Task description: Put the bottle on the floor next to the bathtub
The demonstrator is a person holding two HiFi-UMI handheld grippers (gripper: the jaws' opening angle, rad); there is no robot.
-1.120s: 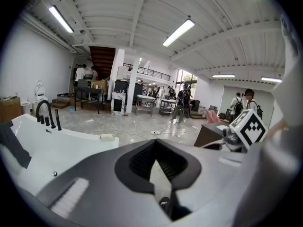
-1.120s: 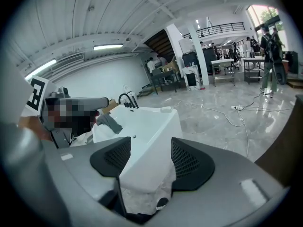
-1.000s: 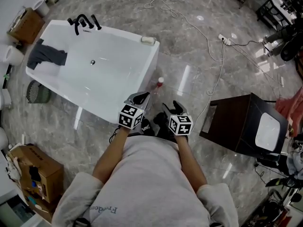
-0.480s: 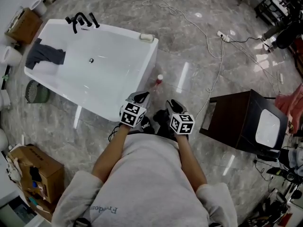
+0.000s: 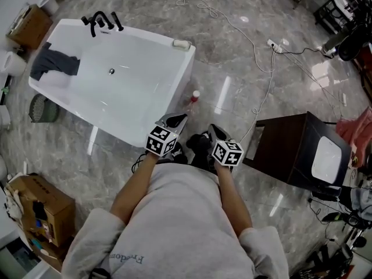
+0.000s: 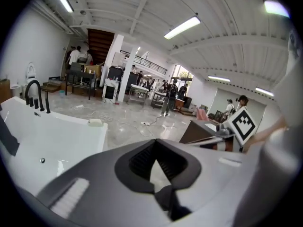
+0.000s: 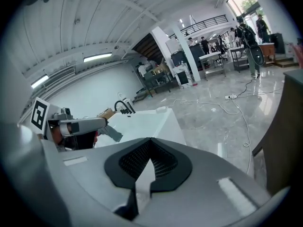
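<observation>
The small bottle (image 5: pixel 195 97) with a red cap stands upright on the marble floor (image 5: pixel 232 57), just beside the near corner of the white bathtub (image 5: pixel 183 83), free of both grippers. From it, the left gripper (image 5: pixel 174 121) lies at 7 o'clock, jaws fully together and empty. The right gripper (image 5: pixel 216 133) sits at 5 o'clock; its jaws have just been closing and now meet on nothing. A dark cabinet (image 5: pixel 285 150) stands at the right gripper's 3 o'clock.
</observation>
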